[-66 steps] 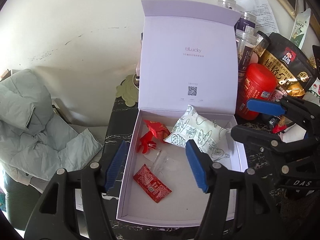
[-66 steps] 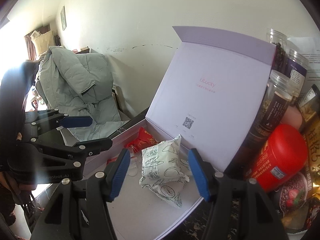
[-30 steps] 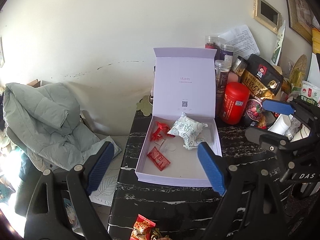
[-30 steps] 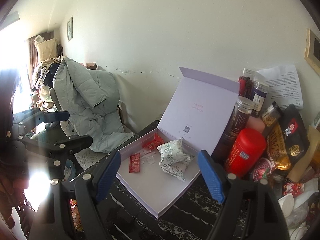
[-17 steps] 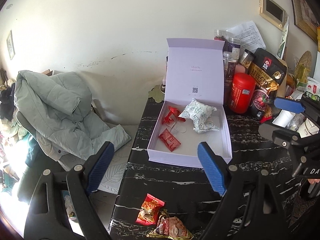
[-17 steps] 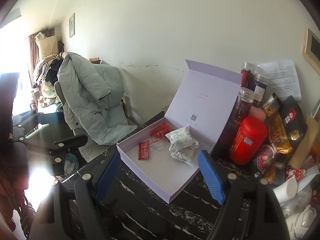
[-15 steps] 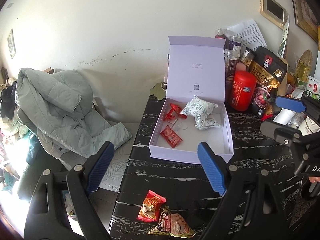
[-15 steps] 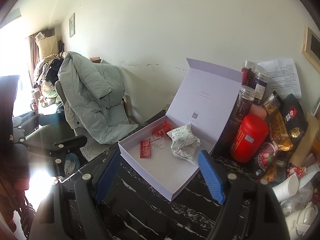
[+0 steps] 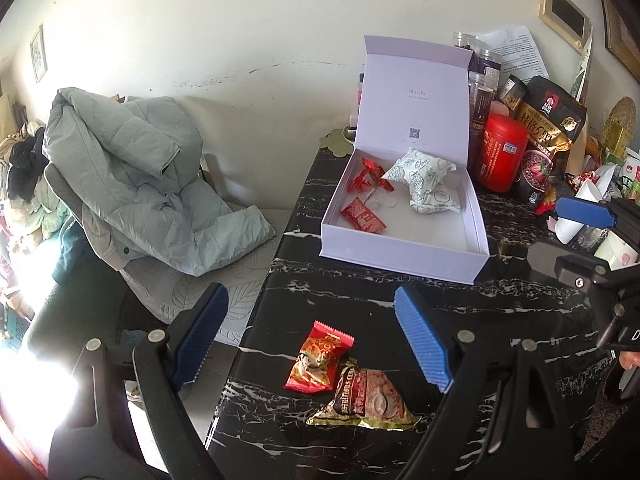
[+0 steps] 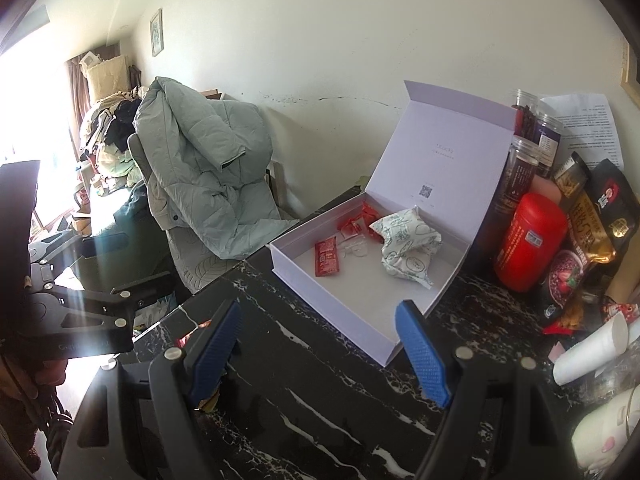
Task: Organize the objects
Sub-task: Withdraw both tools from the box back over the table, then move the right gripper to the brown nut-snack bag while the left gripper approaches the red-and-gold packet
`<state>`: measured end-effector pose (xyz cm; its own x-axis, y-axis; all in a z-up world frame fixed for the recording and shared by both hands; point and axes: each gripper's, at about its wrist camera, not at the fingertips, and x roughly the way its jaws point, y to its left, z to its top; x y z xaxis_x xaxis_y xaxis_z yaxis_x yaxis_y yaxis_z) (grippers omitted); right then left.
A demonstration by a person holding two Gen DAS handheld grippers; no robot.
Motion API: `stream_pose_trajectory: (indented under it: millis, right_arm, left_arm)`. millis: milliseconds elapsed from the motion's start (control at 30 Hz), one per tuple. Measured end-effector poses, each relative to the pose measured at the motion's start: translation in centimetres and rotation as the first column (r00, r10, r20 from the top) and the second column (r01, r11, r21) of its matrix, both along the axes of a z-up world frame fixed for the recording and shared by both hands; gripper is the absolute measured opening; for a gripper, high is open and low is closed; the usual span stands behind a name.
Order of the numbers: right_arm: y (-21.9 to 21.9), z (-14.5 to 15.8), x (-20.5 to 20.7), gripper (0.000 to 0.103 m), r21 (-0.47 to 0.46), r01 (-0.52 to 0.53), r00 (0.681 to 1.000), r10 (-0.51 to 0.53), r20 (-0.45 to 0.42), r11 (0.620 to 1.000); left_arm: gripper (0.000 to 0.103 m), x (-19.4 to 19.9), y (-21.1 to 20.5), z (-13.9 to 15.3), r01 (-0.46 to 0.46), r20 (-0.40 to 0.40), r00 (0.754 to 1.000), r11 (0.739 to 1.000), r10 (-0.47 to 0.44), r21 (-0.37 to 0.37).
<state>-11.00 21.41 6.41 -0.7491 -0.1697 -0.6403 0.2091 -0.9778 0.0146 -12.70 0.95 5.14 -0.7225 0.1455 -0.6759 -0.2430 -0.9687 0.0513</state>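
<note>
Left hand-held gripper point(image 9: 316, 344) hovering wide open, red snack packet point(image 9: 319, 357) lying on desk point(image 9: 520, 312) right between fingers. Probably dropping straight down, pinching mid-packet, avoiding gold bag point(image 9: 366, 398) touching it. Right hand-held gripper point(image 10: 318, 350) idling open, lavender box point(image 10: 332, 300) just ahead.

The left wrist view looks down and forward from above the near end of the black marble table point(image 9: 520, 320), facing the wall, with the open lavender box point(image 9: 404, 252) at mid-distance. The right wrist view sits lower and further right, facing left across the table toward the box point(image 10: 348, 312) and the chair draped with a grey-green jacket point(image 10: 204, 184). Both views share the box, the jacket point(image 9: 132, 176) and the red canister point(image 9: 500, 156) point(image 10: 528, 240). Window glare probably obscures each view's lower-left corner.
</note>
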Motion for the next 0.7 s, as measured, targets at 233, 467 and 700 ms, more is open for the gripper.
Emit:
stream_pose_trajectory:
  millis: [233, 467, 700]
  right_arm:
    - [-1.7, -2.8, -0.1, 0.081, -0.005, -0.054, 0.997, 0.054, 0.049, 0.999]
    - [-3.3, -5.2, -0.4, 0.081, -0.012, -0.106, 0.990, 0.107, 0.097, 0.994]
    - [-6.0, -8.1, -0.5, 0.081, 0.014, -0.202, 0.969, 0.197, 0.152, 0.979]
  left_arm:
    - [0.085, 0.8, -1.5, -2.4, -0.044, 0.028, 0.999, 0.999, 0.045, -0.026]
    - [0.085, 1.5, -2.7, -4.6, -0.057, 0.055, 0.997, 0.997, 0.059, -0.042]
    - [0.085, 1.5, -4.3, -6.7, -0.072, 0.100, 0.992, 0.997, 0.074, -0.025]
